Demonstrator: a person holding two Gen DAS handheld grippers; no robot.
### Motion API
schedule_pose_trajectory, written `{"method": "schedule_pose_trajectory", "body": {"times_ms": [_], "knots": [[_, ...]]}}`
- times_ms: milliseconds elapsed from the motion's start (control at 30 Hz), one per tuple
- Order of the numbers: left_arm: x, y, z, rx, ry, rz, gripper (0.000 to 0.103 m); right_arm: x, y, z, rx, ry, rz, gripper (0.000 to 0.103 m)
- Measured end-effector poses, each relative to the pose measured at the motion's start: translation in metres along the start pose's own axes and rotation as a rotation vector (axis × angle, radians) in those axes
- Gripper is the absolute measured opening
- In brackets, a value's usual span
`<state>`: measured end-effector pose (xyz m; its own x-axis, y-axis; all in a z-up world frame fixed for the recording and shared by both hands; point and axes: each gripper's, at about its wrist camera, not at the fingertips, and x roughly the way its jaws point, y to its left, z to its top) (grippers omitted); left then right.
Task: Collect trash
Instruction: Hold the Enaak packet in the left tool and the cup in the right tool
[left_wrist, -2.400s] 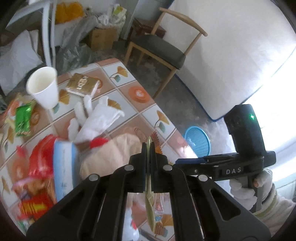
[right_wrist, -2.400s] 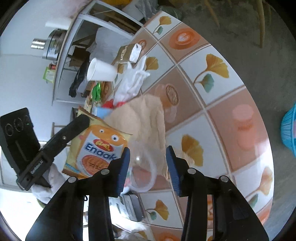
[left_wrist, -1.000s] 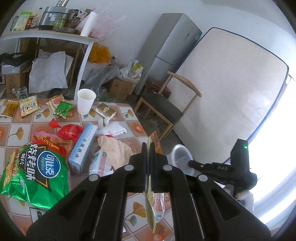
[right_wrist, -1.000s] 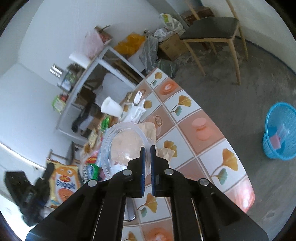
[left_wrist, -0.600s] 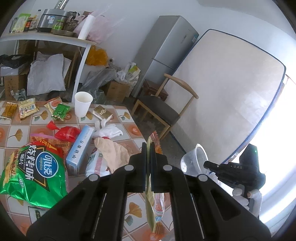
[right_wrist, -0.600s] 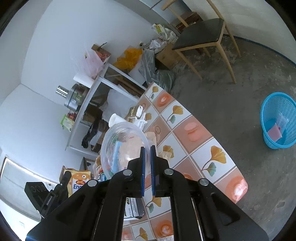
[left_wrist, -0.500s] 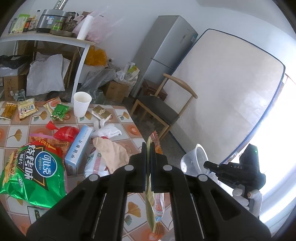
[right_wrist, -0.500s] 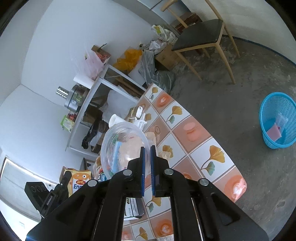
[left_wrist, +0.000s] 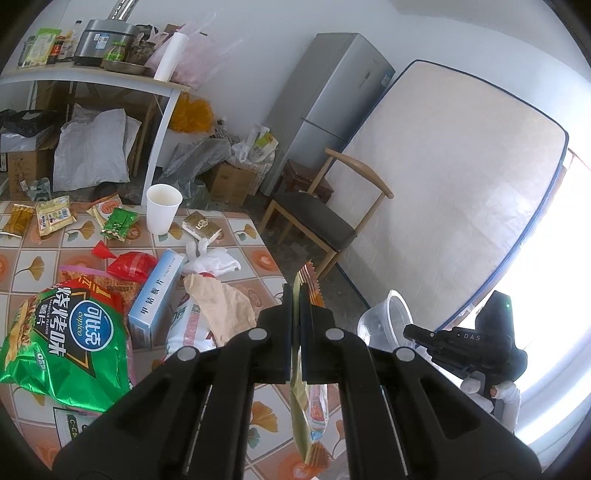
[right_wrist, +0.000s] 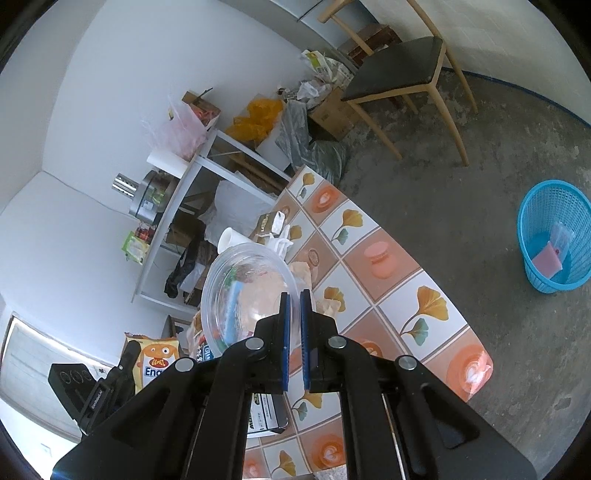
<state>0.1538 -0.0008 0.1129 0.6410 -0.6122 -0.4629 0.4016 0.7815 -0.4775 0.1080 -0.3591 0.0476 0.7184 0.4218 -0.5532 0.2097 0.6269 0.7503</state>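
My left gripper (left_wrist: 295, 291) is shut on a yellow snack packet (left_wrist: 308, 406), seen edge-on between its pads above the tiled table (left_wrist: 258, 236). My right gripper (right_wrist: 293, 299) is shut on the rim of a clear plastic cup (right_wrist: 243, 291), held in the air over the table's edge. In the left wrist view that cup (left_wrist: 384, 321) hangs off to the right of the table. The right wrist view shows the packet (right_wrist: 155, 358) in the left gripper at the lower left. A blue mesh basket (right_wrist: 554, 236) stands on the floor at the right.
Trash litters the table: a green chip bag (left_wrist: 62, 332), a blue box (left_wrist: 157, 295), brown paper (left_wrist: 221, 306), a white paper cup (left_wrist: 162, 208) and small packets. A wooden chair (right_wrist: 399, 74) stands on the concrete floor beyond the basket. A mattress (left_wrist: 443, 184) leans on the wall.
The right gripper closed on the clear cup, lifted it off the table and drew it away toward the floor side. The left gripper rose with the packet and has since held still.
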Motion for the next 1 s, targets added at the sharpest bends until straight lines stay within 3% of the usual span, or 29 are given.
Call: {"method": "schedule_pose_trajectory", "body": {"times_ms": [1000], "knots": [[-0.0036,-0.0061,-0.0009,-0.005,-0.006,-0.009,0.002,-0.006,-0.0009,0.0034,0.01,-0.01,-0.001,0.005]]}}
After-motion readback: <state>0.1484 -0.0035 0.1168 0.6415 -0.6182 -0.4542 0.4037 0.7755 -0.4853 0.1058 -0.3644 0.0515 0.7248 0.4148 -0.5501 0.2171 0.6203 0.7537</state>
